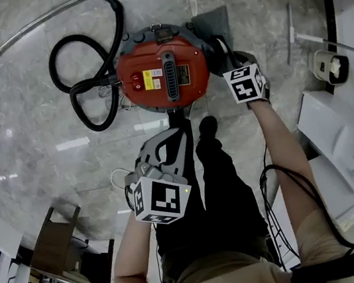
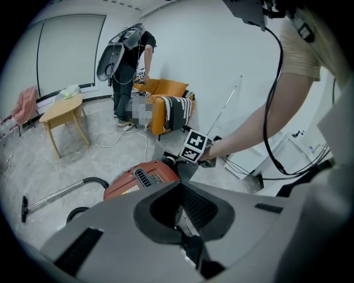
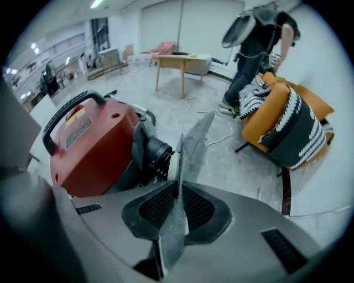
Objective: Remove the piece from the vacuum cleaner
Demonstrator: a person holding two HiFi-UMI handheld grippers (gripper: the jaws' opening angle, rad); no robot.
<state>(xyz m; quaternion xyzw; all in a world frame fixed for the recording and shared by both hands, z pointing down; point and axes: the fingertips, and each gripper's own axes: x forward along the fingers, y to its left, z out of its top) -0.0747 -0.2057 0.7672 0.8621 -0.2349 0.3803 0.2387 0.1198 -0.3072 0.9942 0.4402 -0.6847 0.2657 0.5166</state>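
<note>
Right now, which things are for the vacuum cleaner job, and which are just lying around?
For the job:
- vacuum cleaner
- grey piece, gripped in the right tongs

Just lying about:
- orange armchair
- wooden table

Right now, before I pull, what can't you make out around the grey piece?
- Head view: the right gripper hides whether the grey piece touches the vacuum cleaner.
- Left gripper view: the left gripper covers the vacuum cleaner's near side.
- Head view: yellow label print too small.
</note>
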